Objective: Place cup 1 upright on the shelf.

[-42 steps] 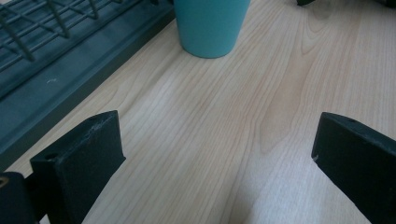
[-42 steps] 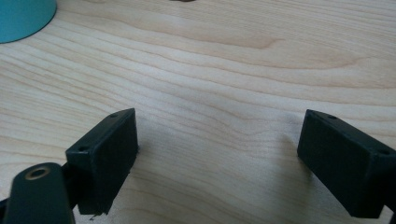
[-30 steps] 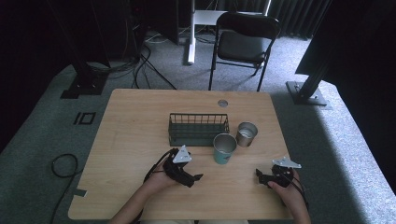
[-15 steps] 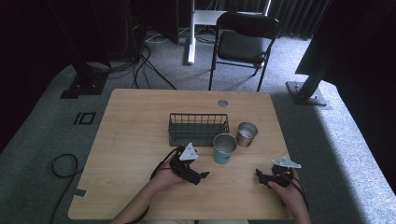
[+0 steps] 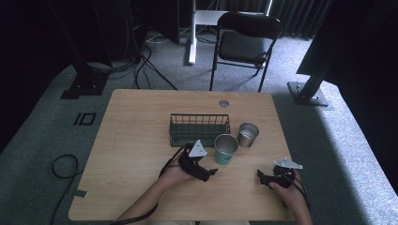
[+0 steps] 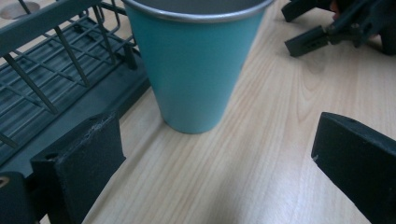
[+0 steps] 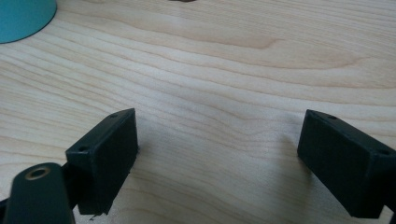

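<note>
A teal cup (image 5: 225, 149) stands upright on the wooden table (image 5: 136, 126), just in front of a dark wire basket (image 5: 199, 129). A silver metal cup (image 5: 247, 134) stands to its right. My left gripper (image 5: 210, 174) is open, low over the table, a little short of the teal cup (image 6: 196, 60) and pointing at it, with nothing between the jaws. My right gripper (image 5: 261, 178) rests open near the table's front right, its jaws wide over bare wood (image 7: 219, 116). The teal cup's base (image 7: 23, 18) shows at the top left corner of the right gripper view.
The wire basket (image 6: 56, 79) lies close to the left jaw of my left gripper. A small round grommet (image 5: 224, 103) sits in the table near its far edge. A black folding chair (image 5: 246, 42) stands beyond the table. The left half of the tabletop is bare.
My left gripper has moved right and slightly forward, closing in on the teal cup. The right gripper has stayed in place.
</note>
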`<action>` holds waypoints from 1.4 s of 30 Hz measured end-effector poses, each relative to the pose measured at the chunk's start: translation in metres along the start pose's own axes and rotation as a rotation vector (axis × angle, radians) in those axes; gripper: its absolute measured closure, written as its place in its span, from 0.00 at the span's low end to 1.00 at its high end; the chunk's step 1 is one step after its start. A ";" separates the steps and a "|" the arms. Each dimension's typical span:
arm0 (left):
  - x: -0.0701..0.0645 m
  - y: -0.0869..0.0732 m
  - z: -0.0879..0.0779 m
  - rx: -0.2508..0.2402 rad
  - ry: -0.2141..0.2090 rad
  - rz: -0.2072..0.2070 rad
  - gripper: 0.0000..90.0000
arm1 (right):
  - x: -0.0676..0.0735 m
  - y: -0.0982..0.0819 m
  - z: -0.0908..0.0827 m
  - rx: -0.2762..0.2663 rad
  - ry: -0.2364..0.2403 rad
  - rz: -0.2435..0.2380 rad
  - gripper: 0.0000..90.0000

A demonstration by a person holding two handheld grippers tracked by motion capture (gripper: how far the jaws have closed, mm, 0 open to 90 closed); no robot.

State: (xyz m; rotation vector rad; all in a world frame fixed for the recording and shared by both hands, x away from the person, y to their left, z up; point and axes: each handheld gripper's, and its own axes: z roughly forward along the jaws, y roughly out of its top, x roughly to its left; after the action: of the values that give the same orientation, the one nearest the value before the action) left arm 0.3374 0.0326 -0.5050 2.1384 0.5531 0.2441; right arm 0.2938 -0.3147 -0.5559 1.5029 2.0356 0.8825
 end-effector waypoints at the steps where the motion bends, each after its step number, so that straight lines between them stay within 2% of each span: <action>1: 0.001 0.001 0.001 0.000 0.004 -0.001 0.03 | 0.000 0.000 0.000 0.000 0.000 0.000 0.13; 7: 0.004 0.008 0.007 -0.010 0.030 -0.017 0.03 | 0.000 0.000 0.000 0.000 0.000 0.000 0.13; 16: 0.003 0.016 0.016 -0.001 0.026 -0.020 0.03 | 0.000 0.000 0.000 0.000 0.000 0.000 0.13; 18: 0.003 0.019 0.020 -0.001 0.040 -0.022 0.03 | 0.000 0.000 0.000 0.000 0.000 0.001 0.13; 28: 0.004 0.026 0.028 -0.010 0.054 -0.023 0.03 | 0.000 0.000 0.000 -0.001 0.000 0.001 0.13; 34: 0.005 0.030 0.033 -0.012 0.061 -0.040 0.03 | 0.000 0.000 0.000 0.000 0.000 0.001 0.13; 36: 0.007 0.032 0.037 -0.016 0.051 -0.051 0.03 | 0.000 0.000 0.000 0.000 0.000 0.001 0.13; 42: 0.007 0.038 0.043 -0.015 0.061 -0.042 0.03 | 0.000 0.000 0.000 0.000 0.000 0.000 0.13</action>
State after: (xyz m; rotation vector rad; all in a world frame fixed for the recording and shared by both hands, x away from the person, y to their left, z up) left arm 0.3704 -0.0144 -0.4995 2.1083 0.6290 0.2896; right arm 0.2938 -0.3147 -0.5559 1.5028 2.0355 0.8823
